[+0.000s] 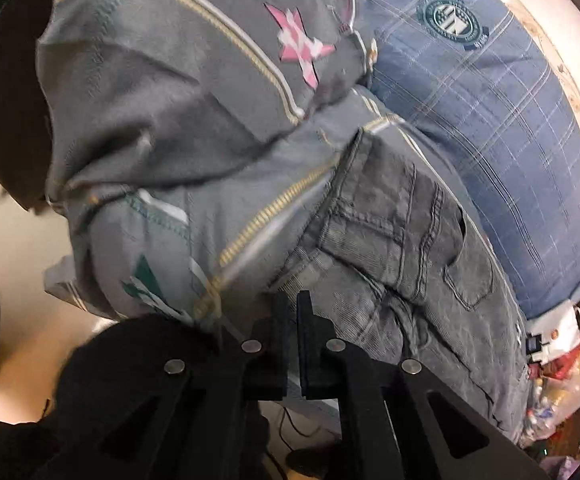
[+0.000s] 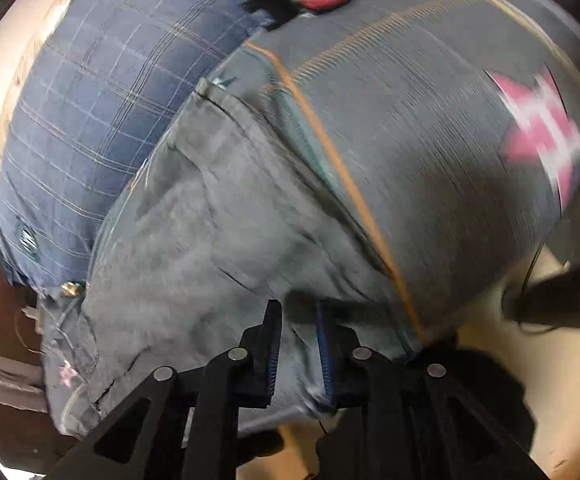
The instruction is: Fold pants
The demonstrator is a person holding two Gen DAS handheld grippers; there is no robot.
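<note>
Grey corduroy pants (image 1: pixel 393 248) lie on a grey bedspread (image 1: pixel 162 128) with pink star patches. In the left wrist view my left gripper (image 1: pixel 293 304) has its jaws nearly together at the pants' near edge; cloth between them is not clearly visible. In the right wrist view the pants (image 2: pixel 210 240) spread ahead, and my right gripper (image 2: pixel 295 320) has grey pants fabric bunched between its two fingers. That view is motion-blurred.
A blue plaid pillow (image 1: pixel 489 92) lies beyond the pants, and shows in the right wrist view (image 2: pixel 102 92). Cluttered items (image 1: pixel 557 396) sit at the right past the bed edge. Pale floor (image 1: pixel 10 240) lies left. A dark object (image 2: pixel 561 300) is at right.
</note>
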